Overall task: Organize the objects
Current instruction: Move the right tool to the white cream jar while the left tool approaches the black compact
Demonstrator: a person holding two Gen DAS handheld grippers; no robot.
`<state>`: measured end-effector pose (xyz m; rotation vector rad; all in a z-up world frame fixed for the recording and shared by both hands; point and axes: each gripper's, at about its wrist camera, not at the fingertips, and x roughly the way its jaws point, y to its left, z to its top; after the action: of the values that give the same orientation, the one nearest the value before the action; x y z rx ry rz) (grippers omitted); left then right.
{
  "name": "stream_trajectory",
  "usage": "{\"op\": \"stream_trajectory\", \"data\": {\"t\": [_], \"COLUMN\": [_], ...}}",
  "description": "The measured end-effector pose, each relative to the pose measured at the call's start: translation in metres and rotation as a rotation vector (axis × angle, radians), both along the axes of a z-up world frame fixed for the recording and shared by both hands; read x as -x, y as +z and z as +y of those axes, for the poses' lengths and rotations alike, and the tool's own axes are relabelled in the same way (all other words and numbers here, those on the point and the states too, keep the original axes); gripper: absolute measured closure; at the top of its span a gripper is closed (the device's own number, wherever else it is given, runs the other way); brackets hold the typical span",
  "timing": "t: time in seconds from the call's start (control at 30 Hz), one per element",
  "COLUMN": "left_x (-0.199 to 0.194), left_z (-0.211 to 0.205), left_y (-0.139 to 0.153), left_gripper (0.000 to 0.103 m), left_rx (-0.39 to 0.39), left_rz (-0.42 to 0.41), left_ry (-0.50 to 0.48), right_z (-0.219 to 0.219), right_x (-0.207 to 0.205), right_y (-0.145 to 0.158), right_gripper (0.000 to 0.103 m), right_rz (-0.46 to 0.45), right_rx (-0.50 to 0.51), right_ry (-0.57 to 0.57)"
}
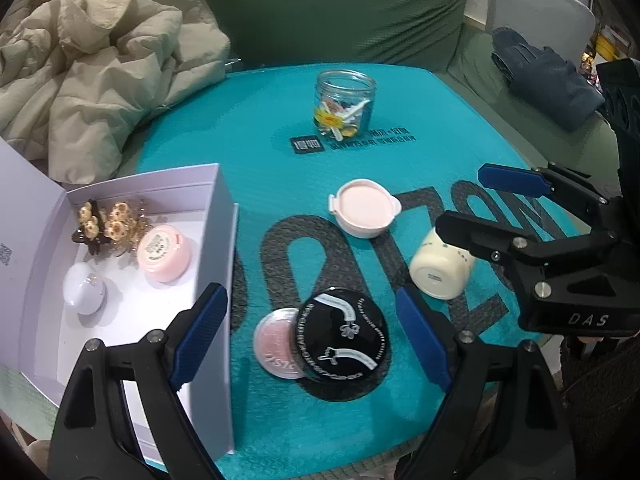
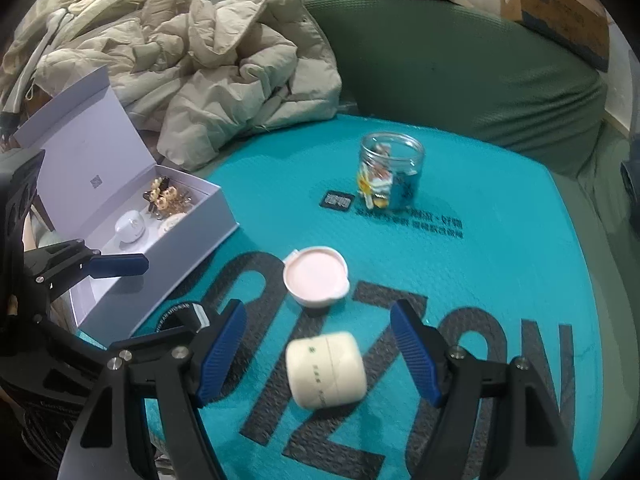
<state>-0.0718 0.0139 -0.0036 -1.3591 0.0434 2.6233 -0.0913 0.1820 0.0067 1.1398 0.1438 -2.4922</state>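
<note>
R fingers (image 2: 318, 354) wide open, we straddle cream jar (image 2: 326, 369) lying on its side, not touching | L fingers (image 1: 308, 340) wide open, empty, we hover over black compact (image 1: 342, 336) w/ pink-lidded tin (image 1: 276, 344) beside | all on teal mat (image 1: 400, 100) | white box (image 1: 216, 240) at L, open, w/ small items.

A beige puffer jacket (image 2: 208, 76) lies crumpled on the green sofa (image 2: 460, 68).

The black compact (image 1: 342, 336) half covers the pink compact (image 1: 276, 346) beneath it.
</note>
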Motion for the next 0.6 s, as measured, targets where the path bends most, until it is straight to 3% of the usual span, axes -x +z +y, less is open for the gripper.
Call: {"op": "stream_trajectory", "data": {"t": [0.6], "left_x": [-0.008], "left_z": [0.027], "left_y": [-0.023], "left_gripper": [0.017], "left_rx": [-0.035], "left_rz": [-0.057], "left_ry": [-0.074], "right_z": [0.026], "right_x": [-0.013], "right_y": [-0.024], "right_gripper": [0.027], "right_rz": [-0.116], "right_rx": [-0.008], "right_ry": [-0.041]}}
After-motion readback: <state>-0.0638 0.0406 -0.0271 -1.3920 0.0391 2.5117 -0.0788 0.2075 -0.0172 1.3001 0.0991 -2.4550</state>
